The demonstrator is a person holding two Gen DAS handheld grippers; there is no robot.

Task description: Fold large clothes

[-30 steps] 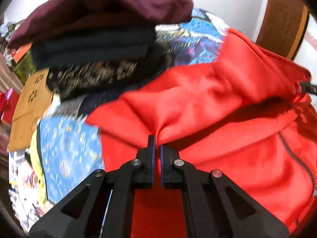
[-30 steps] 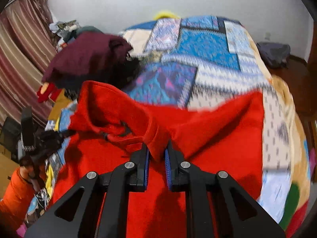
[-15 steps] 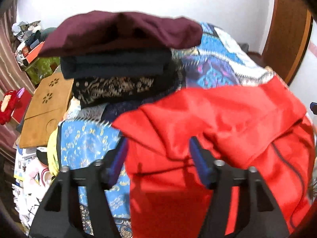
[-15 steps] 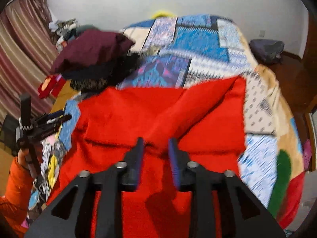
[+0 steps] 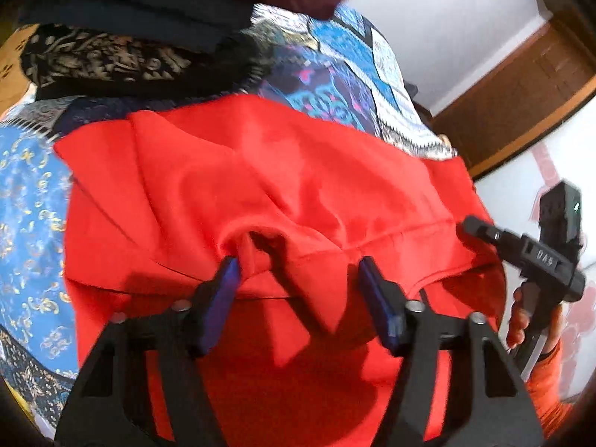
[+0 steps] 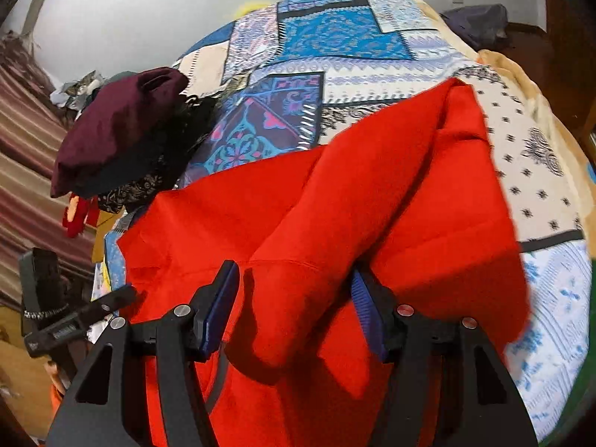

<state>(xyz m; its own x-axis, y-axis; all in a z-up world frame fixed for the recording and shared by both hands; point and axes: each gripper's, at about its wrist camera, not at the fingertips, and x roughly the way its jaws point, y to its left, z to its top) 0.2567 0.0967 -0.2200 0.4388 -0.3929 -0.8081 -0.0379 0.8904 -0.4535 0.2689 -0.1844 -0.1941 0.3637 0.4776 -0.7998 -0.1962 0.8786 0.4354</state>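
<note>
A large red garment [image 5: 283,186] lies on the patchwork bed, its far part folded back toward me; it also shows in the right wrist view [image 6: 335,205]. My left gripper [image 5: 298,279] is open, its jaws wide apart over the folded red edge, holding nothing. My right gripper [image 6: 294,290] is also open, with a ridge of red cloth lying loose between its jaws. The right gripper appears in the left wrist view [image 5: 521,246] at the garment's right edge, and the left gripper in the right wrist view [image 6: 74,320] at its left edge.
A stack of folded clothes [image 6: 119,130], maroon on top, sits at the bed's left; it also shows in the left wrist view [image 5: 130,18]. The patchwork bedspread [image 6: 335,37] stretches beyond the garment. A wooden door frame [image 5: 521,93] stands to the right.
Both grippers were shut on the red garment, lifting its edge. They carried it forward, laid it down folded, and opened, letting the cloth go.
</note>
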